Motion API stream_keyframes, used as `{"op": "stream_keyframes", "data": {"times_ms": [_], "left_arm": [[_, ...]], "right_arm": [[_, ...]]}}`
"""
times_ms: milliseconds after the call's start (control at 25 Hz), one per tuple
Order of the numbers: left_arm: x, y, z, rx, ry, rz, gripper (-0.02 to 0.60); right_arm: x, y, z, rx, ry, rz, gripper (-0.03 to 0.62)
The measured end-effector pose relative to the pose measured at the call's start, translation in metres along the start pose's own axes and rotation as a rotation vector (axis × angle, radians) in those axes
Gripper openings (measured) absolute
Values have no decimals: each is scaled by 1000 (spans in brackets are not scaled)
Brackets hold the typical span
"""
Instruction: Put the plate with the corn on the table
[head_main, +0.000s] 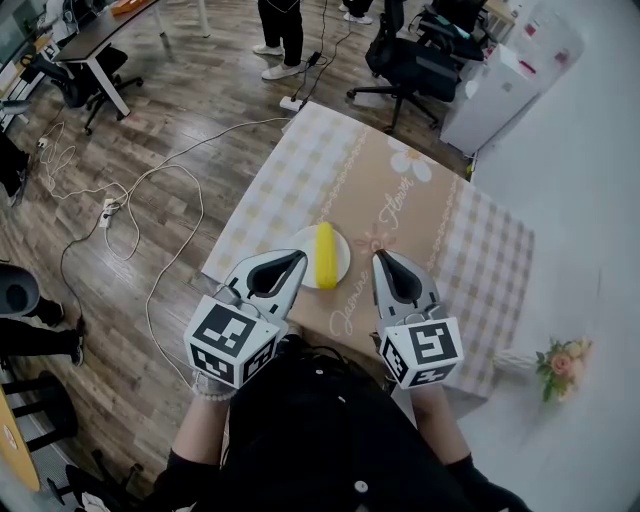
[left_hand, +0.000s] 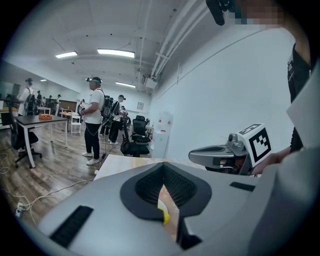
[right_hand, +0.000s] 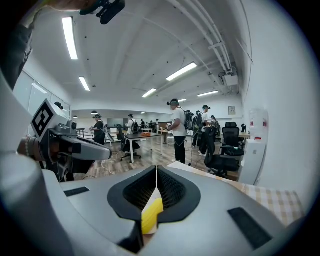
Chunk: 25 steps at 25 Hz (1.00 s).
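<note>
cursive "jasmine" and "flower", printed on the tablecloth (head_main: 470, 250)

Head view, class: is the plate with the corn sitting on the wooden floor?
No, the white plate carrying the yellow corn sits on the cloth-covered table, not on the floor beside it.

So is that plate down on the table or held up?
Down. The plate lies flat on the tablecloth with the corn on it; the left gripper and right gripper are shut, nothing between them.
</note>
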<state>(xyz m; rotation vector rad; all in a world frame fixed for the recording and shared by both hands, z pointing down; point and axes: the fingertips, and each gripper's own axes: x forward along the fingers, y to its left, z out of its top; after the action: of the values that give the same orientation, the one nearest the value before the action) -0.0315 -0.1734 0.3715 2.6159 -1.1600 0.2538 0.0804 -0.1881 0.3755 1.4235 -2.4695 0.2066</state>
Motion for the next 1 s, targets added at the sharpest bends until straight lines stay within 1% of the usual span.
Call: {"op": "stream_keyframes", "data": {"times_ms": [360, 520, 1000], "left_arm": [[4, -3, -2, -3, 6, -18, 14], [5, -3, -2, -8, 8, -23, 14], [4, 1, -7, -19, 16, -17, 14]], "right_arm": [[0, 0, -4, 8, 6, -3, 43], [2, 2, -3, 42, 2, 8, 43], [7, 5, -5, 57, 5, 21, 43]]}}
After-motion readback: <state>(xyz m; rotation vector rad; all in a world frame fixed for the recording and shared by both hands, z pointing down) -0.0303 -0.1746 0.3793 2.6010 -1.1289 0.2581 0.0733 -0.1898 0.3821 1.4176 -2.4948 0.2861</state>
